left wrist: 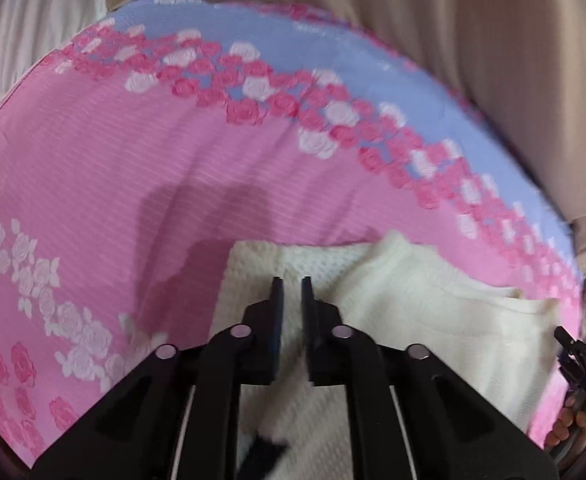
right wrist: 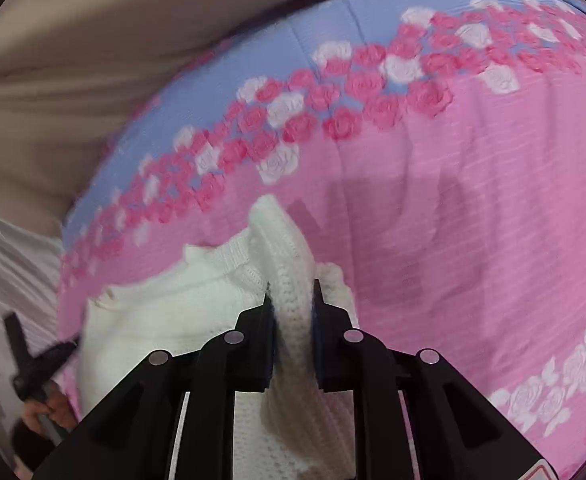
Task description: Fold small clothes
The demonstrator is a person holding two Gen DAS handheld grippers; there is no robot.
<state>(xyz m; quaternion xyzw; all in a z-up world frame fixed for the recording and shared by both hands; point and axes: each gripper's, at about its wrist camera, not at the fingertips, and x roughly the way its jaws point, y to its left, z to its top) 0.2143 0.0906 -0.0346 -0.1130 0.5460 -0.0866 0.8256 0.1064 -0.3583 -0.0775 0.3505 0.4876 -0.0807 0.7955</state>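
A small white knit sweater (left wrist: 433, 304) lies on a pink bedspread with rose bands. In the left wrist view my left gripper (left wrist: 292, 280) hovers over the sweater's near part, its jaws a narrow gap apart with nothing between them. In the right wrist view my right gripper (right wrist: 291, 286) is shut on a rolled white knit sleeve (right wrist: 289, 264) of the sweater (right wrist: 165, 320) and holds it lifted above the body. The left gripper shows at the left edge of the right wrist view (right wrist: 33, 356), the right gripper at the right edge of the left wrist view (left wrist: 581, 364).
The pink bedspread (left wrist: 133, 168) has a blue border (left wrist: 333, 52) along its far edge. Beige curtain or bedding (left wrist: 473, 32) hangs beyond the bed. A dark patch (left wrist: 261, 452) shows on the sweater near the left gripper's base.
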